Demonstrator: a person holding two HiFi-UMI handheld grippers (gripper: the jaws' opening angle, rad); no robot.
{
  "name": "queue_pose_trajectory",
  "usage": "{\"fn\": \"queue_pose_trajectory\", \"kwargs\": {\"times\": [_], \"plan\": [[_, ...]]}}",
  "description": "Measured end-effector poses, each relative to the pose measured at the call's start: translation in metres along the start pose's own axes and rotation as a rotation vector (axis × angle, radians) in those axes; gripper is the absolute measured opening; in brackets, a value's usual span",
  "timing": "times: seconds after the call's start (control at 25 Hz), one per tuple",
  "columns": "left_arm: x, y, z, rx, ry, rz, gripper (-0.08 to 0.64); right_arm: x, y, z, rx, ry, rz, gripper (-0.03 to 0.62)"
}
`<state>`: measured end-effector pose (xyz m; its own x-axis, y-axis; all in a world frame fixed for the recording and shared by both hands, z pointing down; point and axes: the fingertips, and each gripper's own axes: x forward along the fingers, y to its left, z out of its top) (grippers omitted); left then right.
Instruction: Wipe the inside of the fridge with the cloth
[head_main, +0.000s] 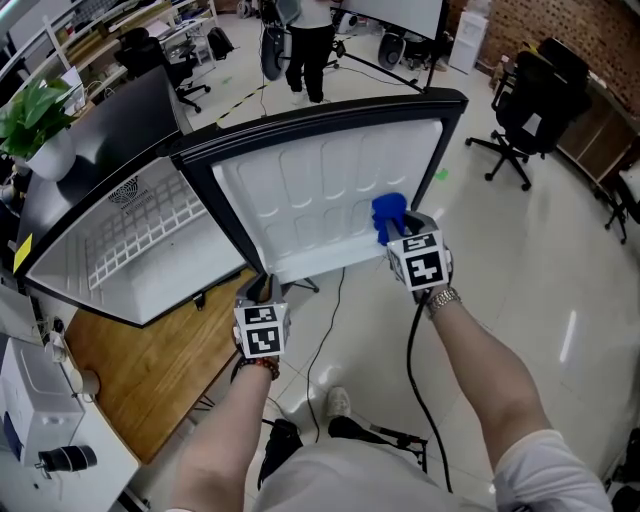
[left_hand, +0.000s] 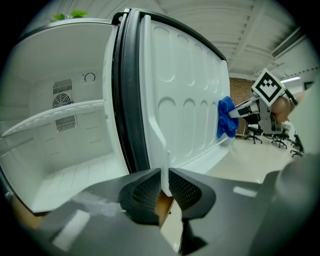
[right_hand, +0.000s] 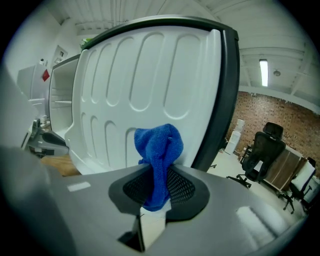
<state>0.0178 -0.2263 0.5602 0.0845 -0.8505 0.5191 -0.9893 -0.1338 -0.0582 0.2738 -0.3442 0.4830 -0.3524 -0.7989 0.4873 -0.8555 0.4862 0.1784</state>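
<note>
A small white fridge (head_main: 140, 245) stands on a wooden table with its door (head_main: 320, 195) swung wide. My right gripper (head_main: 402, 240) is shut on a bunched blue cloth (head_main: 388, 215) and holds it against the lower right of the door's ribbed inner panel. In the right gripper view the cloth (right_hand: 160, 150) sticks up from between the jaws of that gripper (right_hand: 159, 187), in front of the door panel (right_hand: 140, 85). My left gripper (left_hand: 165, 189) is shut on the thin white lip (left_hand: 156, 135) at the door's lower inner edge, near the hinge side. The cloth (left_hand: 226, 117) shows further along the panel.
The fridge's cavity with its wire shelf (left_hand: 55, 112) lies open to the left. The wooden table (head_main: 150, 370) carries a potted plant (head_main: 35, 110) and a white device (head_main: 40, 420). Office chairs (head_main: 530, 100) and a standing person (head_main: 310, 50) are beyond. A black cable (head_main: 415, 380) trails from the right gripper.
</note>
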Motion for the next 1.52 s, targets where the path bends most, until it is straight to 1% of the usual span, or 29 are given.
{"fn": "queue_pose_trajectory", "kwargs": {"times": [0.12, 0.24, 0.4, 0.52, 0.68, 0.8, 0.92, 1.08, 1.2, 1.52], "plan": [[0.000, 0.000, 0.000, -0.002, 0.001, 0.001, 0.054, -0.002, -0.012, -0.003, 0.009, 0.005, -0.024, 0.067], [0.000, 0.000, 0.000, -0.002, 0.002, 0.002, 0.054, -0.004, -0.016, -0.005, 0.011, 0.005, -0.030, 0.067], [-0.001, 0.000, 0.000, -0.003, 0.001, -0.002, 0.054, -0.012, -0.009, 0.000, 0.016, -0.024, -0.005, 0.067], [-0.002, -0.002, -0.001, -0.002, 0.000, -0.013, 0.054, -0.025, 0.021, 0.007, 0.008, -0.067, 0.065, 0.067], [-0.004, -0.005, -0.003, 0.000, 0.000, -0.033, 0.066, -0.042, 0.082, 0.014, -0.027, -0.110, 0.201, 0.067], [-0.007, -0.005, -0.003, 0.001, -0.005, -0.046, 0.074, -0.049, 0.130, 0.010, -0.053, -0.111, 0.303, 0.067], [-0.009, -0.006, -0.002, 0.011, -0.016, -0.062, 0.078, -0.049, 0.170, -0.002, -0.067, -0.083, 0.375, 0.067], [-0.015, -0.004, 0.002, 0.032, -0.034, -0.079, 0.084, -0.037, 0.207, -0.020, -0.078, -0.033, 0.424, 0.067], [-0.018, 0.000, 0.002, 0.036, -0.041, -0.084, 0.084, -0.024, 0.226, -0.025, -0.087, -0.010, 0.445, 0.067], [-0.025, 0.014, 0.002, 0.045, -0.055, -0.085, 0.085, 0.007, 0.255, -0.028, -0.080, 0.035, 0.458, 0.067]]}}
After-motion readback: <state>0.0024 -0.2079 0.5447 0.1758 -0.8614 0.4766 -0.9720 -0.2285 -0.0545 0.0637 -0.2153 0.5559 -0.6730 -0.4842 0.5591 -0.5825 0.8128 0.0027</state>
